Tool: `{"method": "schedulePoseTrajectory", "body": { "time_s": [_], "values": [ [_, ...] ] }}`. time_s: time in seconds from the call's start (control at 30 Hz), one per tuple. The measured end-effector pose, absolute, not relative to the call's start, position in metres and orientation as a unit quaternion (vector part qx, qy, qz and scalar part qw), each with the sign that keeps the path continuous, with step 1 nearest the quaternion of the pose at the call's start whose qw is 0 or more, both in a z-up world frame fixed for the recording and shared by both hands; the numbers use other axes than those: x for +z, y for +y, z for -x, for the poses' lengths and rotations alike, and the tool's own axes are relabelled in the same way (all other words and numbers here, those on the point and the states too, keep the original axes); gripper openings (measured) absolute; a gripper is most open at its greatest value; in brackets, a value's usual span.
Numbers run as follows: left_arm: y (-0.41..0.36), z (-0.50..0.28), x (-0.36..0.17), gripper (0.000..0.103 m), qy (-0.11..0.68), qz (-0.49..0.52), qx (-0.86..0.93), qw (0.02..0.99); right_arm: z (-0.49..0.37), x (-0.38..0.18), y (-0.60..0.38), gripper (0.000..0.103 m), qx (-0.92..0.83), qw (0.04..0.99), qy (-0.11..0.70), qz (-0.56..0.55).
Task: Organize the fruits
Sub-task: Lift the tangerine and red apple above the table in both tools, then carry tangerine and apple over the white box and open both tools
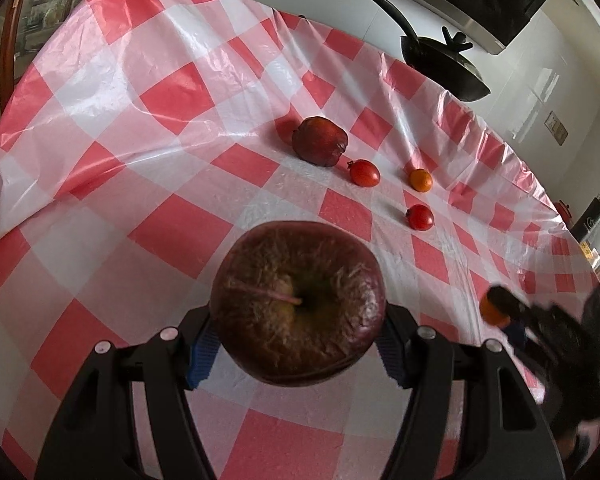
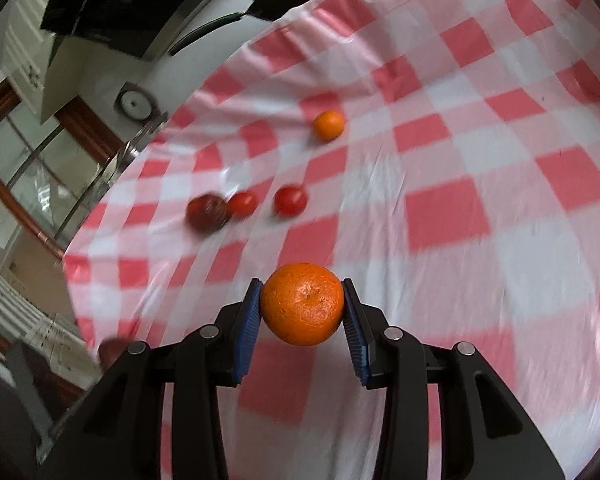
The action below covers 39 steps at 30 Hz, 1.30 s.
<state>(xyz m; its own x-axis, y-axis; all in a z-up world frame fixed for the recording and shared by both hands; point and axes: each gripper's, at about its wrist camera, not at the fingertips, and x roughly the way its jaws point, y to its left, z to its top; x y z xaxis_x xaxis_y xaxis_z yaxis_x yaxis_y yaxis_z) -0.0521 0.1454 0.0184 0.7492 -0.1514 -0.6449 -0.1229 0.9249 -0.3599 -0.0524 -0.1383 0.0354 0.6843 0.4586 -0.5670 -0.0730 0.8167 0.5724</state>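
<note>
Dark-red wrinkled apple (image 1: pixel 298 302), stem end facing the camera, sits clamped between the blue ribbed pads (image 1: pixel 202 354) of the left gripper (image 1: pixel 296 344), jaws about half apart and pressing on both its sides, held above the red-and-white checked plastic tablecloth (image 1: pixel 140 152). Bright orange round mandarin (image 2: pixel 302 304) is pinched by the right gripper (image 2: pixel 303 312), blue pads (image 2: pixel 248 328) tight on its left and right flanks, also off the cloth; in the left wrist view this same gripper shows blurred at the right edge with the orange fruit at its tips. On the cloth further out: a second dark-red shrivelled apple (image 1: pixel 320 141), with a small red cherry tomato (image 1: pixel 364 173) just beside it, another red cherry tomato (image 1: pixel 420 217) a little apart toward the camera, and a small orange citrus (image 1: pixel 421 180) near both tomatoes, none touching. The right wrist view shows the same group blurred: the dark apple (image 2: pixel 207 212) and one tomato (image 2: pixel 242 204) close together, the other tomato (image 2: pixel 290 200) beside them, the small citrus (image 2: pixel 329 125) further off. Black frying pan with a long handle (image 1: pixel 440 64) stands past the far edge of the table. Dark range hood (image 2: pixel 112 4) and wood-framed glass panels (image 2: pixel 40 168) in the background.
</note>
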Motion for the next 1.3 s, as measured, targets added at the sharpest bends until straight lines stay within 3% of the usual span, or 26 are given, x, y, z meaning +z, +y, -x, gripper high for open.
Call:
{"method": "schedulePoseTrajectory", "body": {
  "time_s": [0.3,0.8,1.3],
  "values": [
    [0.152,0.071,0.021,0.066,0.356,0.193,0.005,0.915,0.110,0.042,-0.087,0.039,0.195,0.888,0.370,-0.190],
    [0.223,0.220,0.028,0.066,0.354,0.128,0.076,0.924,0.180,0.050,0.025,0.039,0.322,0.868,0.373,-0.066],
    [0.304,0.335,-0.017,0.066,0.377,0.171,0.177,0.893,0.277,0.030,0.151,0.039,0.484,0.784,0.374,0.104]
  ]
}}
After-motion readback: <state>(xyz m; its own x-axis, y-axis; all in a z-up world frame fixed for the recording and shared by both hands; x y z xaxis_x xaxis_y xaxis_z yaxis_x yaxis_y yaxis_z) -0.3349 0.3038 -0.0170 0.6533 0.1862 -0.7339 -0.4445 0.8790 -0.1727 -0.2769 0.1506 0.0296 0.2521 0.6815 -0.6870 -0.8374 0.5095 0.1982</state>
